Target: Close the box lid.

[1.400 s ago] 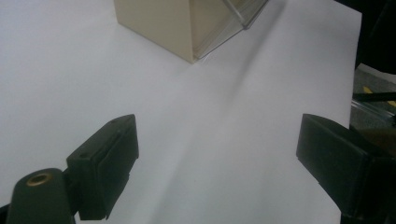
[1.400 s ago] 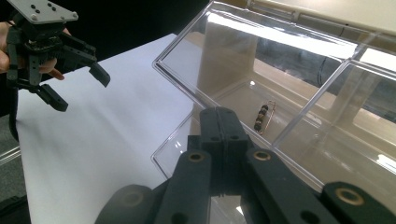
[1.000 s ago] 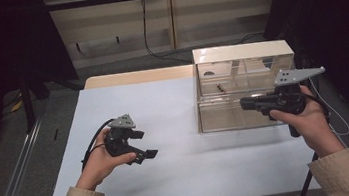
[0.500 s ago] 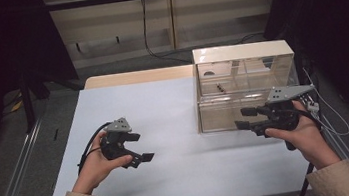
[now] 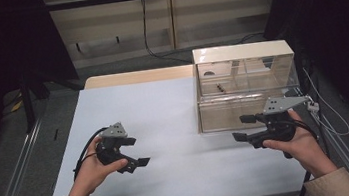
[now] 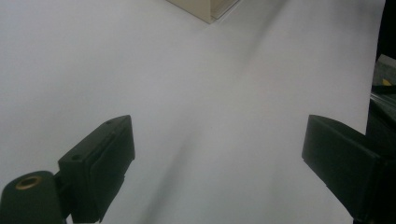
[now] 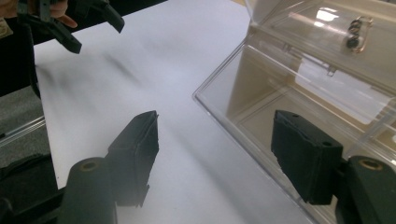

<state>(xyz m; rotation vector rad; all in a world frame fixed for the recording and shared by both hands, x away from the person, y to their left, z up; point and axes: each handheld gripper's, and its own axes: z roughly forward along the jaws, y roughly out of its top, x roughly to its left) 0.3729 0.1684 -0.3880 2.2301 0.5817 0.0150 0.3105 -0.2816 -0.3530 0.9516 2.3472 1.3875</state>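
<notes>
A clear plastic box (image 5: 246,86) with compartments stands at the right of the white table sheet (image 5: 164,114). A small dark metal item (image 5: 220,88) lies inside it, seen through the wall in the right gripper view as a ring-like piece (image 7: 357,35). My right gripper (image 5: 239,128) is open just in front of the box's lower left corner, its jaws wide apart with nothing between them (image 7: 219,149). My left gripper (image 5: 139,151) is open over bare sheet at the left, holding nothing (image 6: 219,154).
The box's near corner (image 6: 205,7) shows at the top of the left gripper view. The left gripper (image 7: 70,23) appears far off in the right gripper view. Metal rails (image 5: 15,168) run along both table sides. A wooden shelf unit (image 5: 168,18) stands behind.
My right gripper has come down and toward the person, from in front of the box's middle to its lower front corner. The left gripper has drifted slightly nearer the person.
</notes>
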